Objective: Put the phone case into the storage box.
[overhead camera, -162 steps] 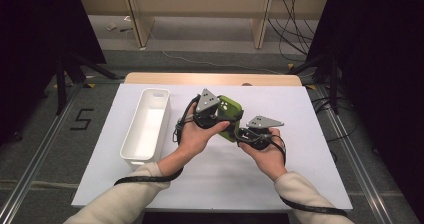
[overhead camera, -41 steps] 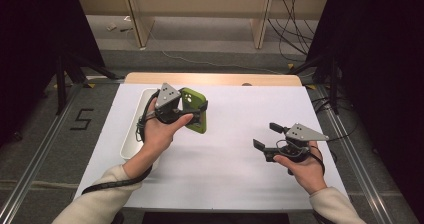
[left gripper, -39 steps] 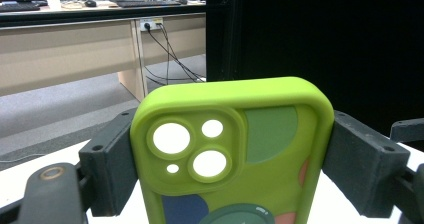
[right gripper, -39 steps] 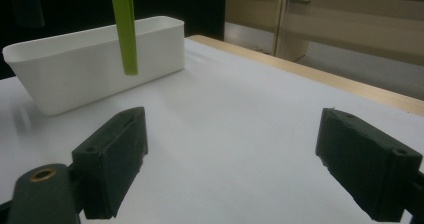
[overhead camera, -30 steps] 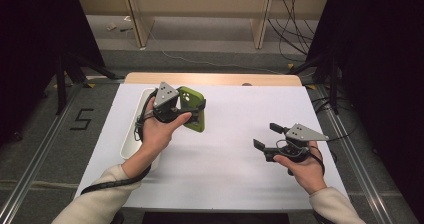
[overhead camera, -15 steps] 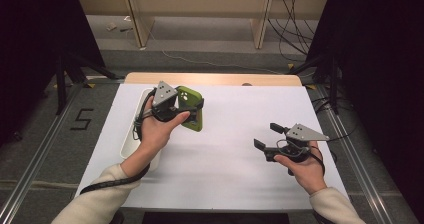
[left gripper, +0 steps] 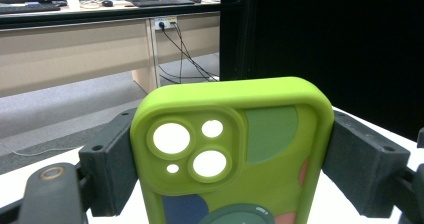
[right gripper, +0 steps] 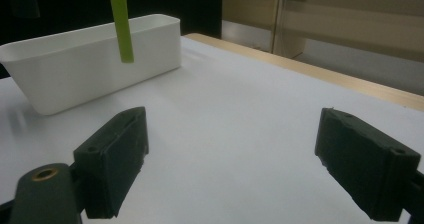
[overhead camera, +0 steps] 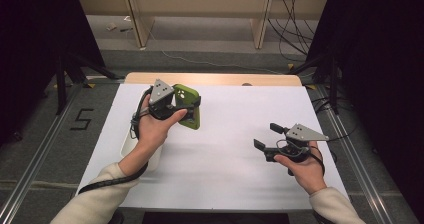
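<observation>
above one white bin (overhead camera: 131, 145), left hand-held gripper (overhead camera: 192, 104) clamps one green case (overhead camera: 189, 106) (right hand-held gripper (overhead camera: 266, 137) gapes).

High view: fixed above the person's edge of the white table (overhead camera: 225, 149), facing forward and down, far enough to take in the whole top plus the floor beyond it. Left gripper view: rides the left gripper (overhead camera: 192, 106), held over the table's left part, close on the green phone case (left gripper: 235, 154), facing level past the table to desks. Right gripper view: low over the table's right part, facing across it to the white bin (right gripper: 95, 59). Shared: table, case (right gripper: 120, 21), bin (overhead camera: 131, 143).
</observation>
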A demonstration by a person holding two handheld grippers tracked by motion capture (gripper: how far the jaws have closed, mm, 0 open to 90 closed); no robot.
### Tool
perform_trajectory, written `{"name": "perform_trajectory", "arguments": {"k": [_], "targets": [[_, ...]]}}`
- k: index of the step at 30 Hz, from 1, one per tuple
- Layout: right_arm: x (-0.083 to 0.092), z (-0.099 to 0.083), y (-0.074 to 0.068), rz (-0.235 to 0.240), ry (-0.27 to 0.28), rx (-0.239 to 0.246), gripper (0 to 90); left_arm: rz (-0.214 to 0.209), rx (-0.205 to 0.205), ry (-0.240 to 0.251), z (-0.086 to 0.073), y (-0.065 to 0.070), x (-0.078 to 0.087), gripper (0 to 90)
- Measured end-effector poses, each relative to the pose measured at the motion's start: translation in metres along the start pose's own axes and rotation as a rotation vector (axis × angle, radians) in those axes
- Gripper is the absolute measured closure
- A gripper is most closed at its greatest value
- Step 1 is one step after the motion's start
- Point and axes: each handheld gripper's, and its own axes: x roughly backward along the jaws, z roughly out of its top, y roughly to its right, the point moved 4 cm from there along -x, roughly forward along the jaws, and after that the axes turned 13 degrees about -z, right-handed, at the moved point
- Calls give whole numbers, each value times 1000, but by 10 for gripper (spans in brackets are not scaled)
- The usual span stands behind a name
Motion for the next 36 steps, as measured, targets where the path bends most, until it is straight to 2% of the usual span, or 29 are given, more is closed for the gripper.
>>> {"name": "perform_trajectory", "arguments": {"k": [36], "targets": [[0, -1, 0, -1, -2, -6, 149, 44, 17, 23, 8, -17, 11, 162]]}}
